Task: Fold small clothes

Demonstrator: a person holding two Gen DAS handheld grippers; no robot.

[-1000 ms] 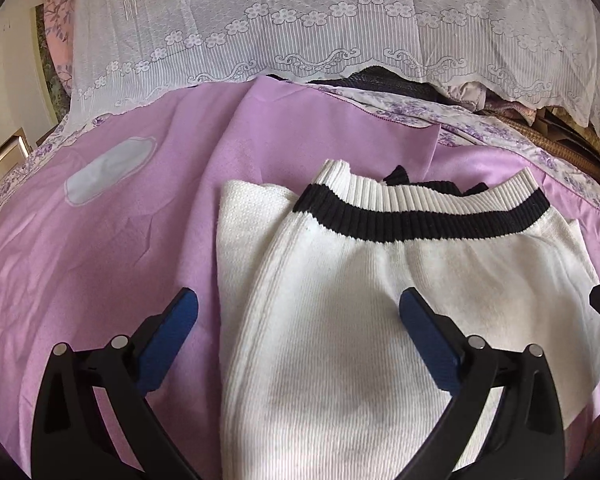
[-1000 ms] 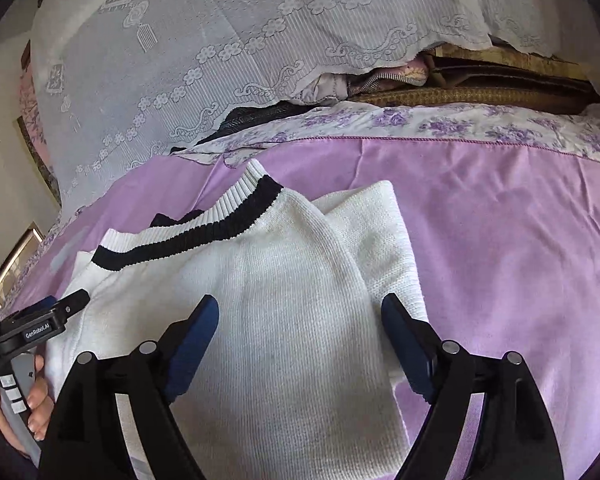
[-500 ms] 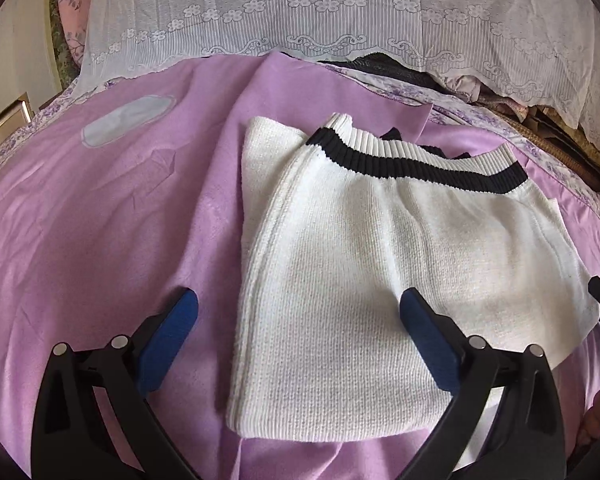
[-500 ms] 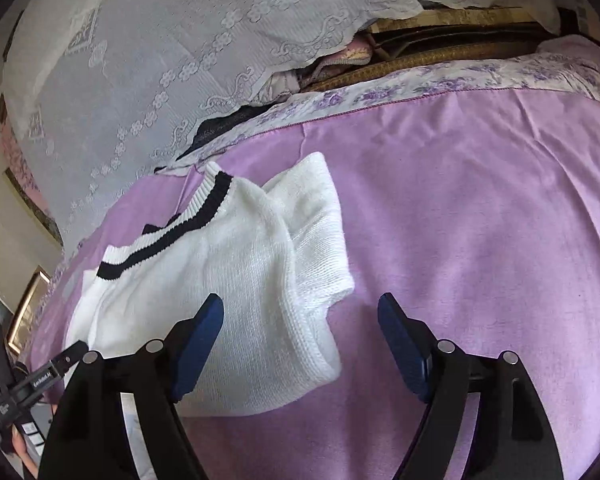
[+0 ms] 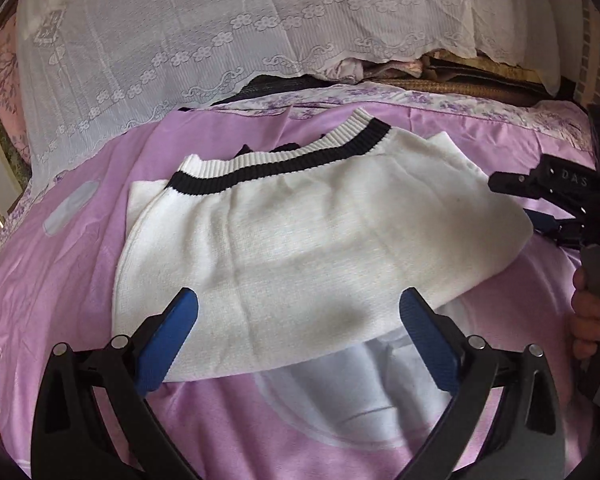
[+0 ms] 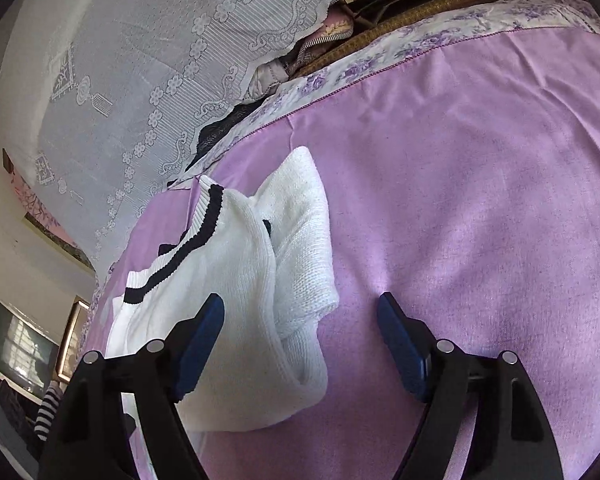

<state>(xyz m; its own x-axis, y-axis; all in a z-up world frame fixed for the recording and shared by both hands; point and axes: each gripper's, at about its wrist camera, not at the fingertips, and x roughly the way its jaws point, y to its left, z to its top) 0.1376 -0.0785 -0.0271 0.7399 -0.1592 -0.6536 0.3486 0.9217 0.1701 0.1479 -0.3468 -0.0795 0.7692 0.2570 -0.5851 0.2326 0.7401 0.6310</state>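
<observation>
One white sweater [image 5: 300,240] is lying folded on the purple bedsheet [image 6: 480,200], a lace cover [image 5: 220,40] draping the pile behind it. I am holding my left gripper [image 5: 300,332] and right gripper [image 6: 300,336] wide open, gripping nothing, both hovering at its near edge.

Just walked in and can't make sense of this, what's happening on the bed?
A person is folding a small white knit sweater with a black-striped hem, using a handheld claw in each hand. The sweater lies partly folded on the purple bedsheet, sleeves tucked under. The left claw hovers open over its near edge; the right claw is open at the sweater's right side. Neither grips the fabric right now.
</observation>
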